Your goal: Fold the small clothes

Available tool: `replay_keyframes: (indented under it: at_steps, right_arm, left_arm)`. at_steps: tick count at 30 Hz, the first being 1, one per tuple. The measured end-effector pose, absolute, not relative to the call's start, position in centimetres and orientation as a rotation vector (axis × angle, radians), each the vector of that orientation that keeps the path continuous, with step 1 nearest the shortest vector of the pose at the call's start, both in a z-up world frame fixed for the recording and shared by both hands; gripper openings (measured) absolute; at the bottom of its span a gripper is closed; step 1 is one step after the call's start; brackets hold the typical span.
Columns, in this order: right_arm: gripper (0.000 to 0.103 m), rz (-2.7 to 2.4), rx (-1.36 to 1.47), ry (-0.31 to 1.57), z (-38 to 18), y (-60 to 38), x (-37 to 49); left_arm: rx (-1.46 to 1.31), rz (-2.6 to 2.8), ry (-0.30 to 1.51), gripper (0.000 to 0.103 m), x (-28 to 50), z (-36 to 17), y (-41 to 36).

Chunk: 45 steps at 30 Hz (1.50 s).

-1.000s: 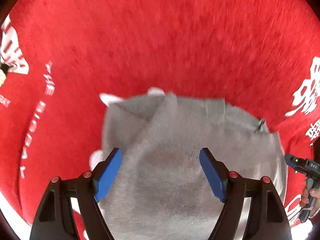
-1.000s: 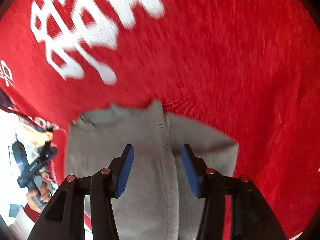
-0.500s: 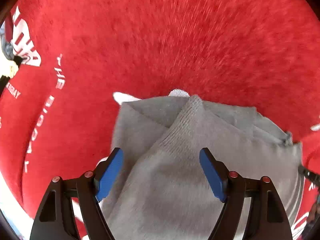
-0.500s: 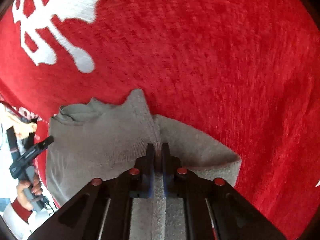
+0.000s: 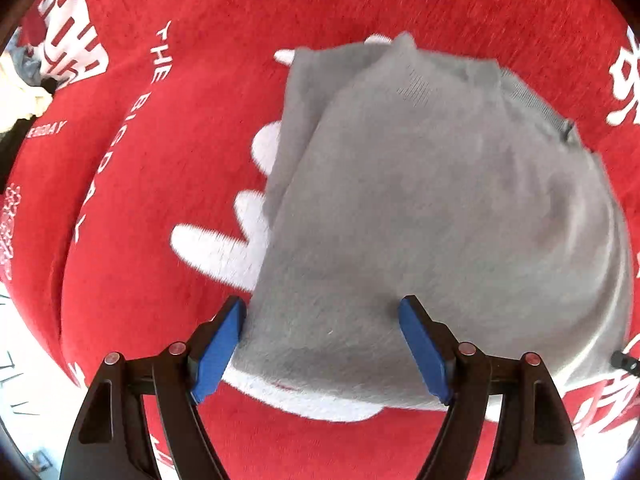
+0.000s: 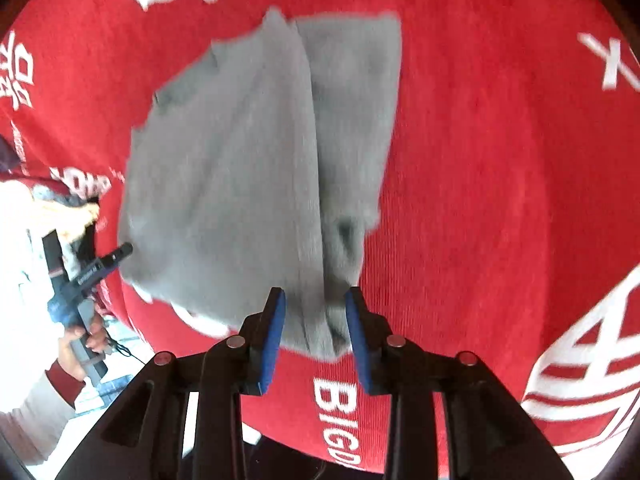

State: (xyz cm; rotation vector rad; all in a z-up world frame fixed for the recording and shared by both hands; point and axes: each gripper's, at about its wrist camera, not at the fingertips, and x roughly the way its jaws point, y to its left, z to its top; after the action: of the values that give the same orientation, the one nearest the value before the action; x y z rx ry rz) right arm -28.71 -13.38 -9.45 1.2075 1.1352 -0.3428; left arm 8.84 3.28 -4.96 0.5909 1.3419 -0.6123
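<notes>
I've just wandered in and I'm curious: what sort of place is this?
Probably a table set up for folding practice, not clearly a home: a grey knit garment lies on a red cloth with white lettering, and a person grips a hand-held gripper.

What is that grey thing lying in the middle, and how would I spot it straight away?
Look first at the big red cloth with white lettering that covers the whole surface. Lying on it, just ahead of both pairs of blue-padded jaws, is a small grey knitted garment folded over on itself. It is the only plain grey, unprinted piece on all that red.
</notes>
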Motion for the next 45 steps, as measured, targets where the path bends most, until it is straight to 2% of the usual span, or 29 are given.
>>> replay_keyframes:
  at_steps: [1,3,5,7,12,18,21,23,31,33,34,36,40,41,42,45]
  right_arm:
    - [0.007,-0.330,1.175,1.142,-9.3,-13.2,-28.0]
    - [0.007,-0.329,1.039,1.189,-8.4,-12.8,-26.8]
    - [0.007,-0.347,0.947,1.243,-7.9,-12.6,-26.8]
    - [0.006,-0.385,0.957,1.289,-9.0,-12.9,-28.7]
    - [0.006,-0.405,1.020,1.259,-8.9,-13.1,-30.0]
    - [0.010,-0.451,1.009,1.276,-7.7,-12.8,-29.4]
    - [0.020,-0.443,0.975,1.276,-6.6,-11.5,-28.6]
    - [0.033,-0.426,0.947,1.267,-5.7,-10.7,-27.7]
    - [0.034,-0.268,0.923,1.199,-3.5,-8.2,-24.3]
    - [0.034,-0.231,0.931,1.194,-3.6,-7.0,-22.9]
    - [0.034,-0.217,0.932,1.194,-3.7,-6.5,-22.6]
    - [0.034,-0.194,0.933,1.191,-4.0,-5.0,-20.8]
    - [0.034,-0.170,0.953,1.169,-4.3,-3.0,-18.3]
    - [0.034,-0.169,0.954,1.166,-4.2,-2.4,-17.7]
    - [0.034,-0.172,0.953,1.164,-4.2,-1.9,-17.1]
    - [0.034,-0.185,0.952,1.154,-4.0,-0.7,-15.5]
  left_arm:
    - [0.615,-0.606,1.330,0.080,8.7,-5.3,3.4]
    - [0.628,-0.619,1.316,0.080,8.8,-5.5,3.7]
    - [0.646,-0.628,1.296,0.089,8.7,-5.8,3.9]
    - [0.634,-0.625,1.308,0.091,9.4,-6.1,4.5]
    - [0.632,-0.572,1.329,0.091,10.6,-5.8,6.6]
    - [0.627,-0.512,1.356,0.091,10.5,-5.2,9.3]
    - [0.597,-0.490,1.373,0.091,10.6,-4.9,10.2]
    - [0.553,-0.492,1.383,0.091,10.5,-4.4,10.6]
    - [0.314,-0.640,1.438,0.089,12.1,-3.4,9.5]
    - [0.303,-0.682,1.444,0.070,12.7,-3.7,9.0]
    - [0.303,-0.708,1.453,0.066,12.9,-4.1,8.7]
    - [0.310,-0.759,1.462,0.045,12.7,-4.1,8.3]
    - [0.360,-0.849,1.478,0.030,13.1,-5.0,8.0]
    - [0.380,-0.879,1.479,0.017,13.1,-5.1,7.9]
    - [0.392,-0.895,1.482,0.011,13.2,-5.2,7.9]
    - [0.452,-0.941,1.471,0.011,13.3,-5.1,8.6]
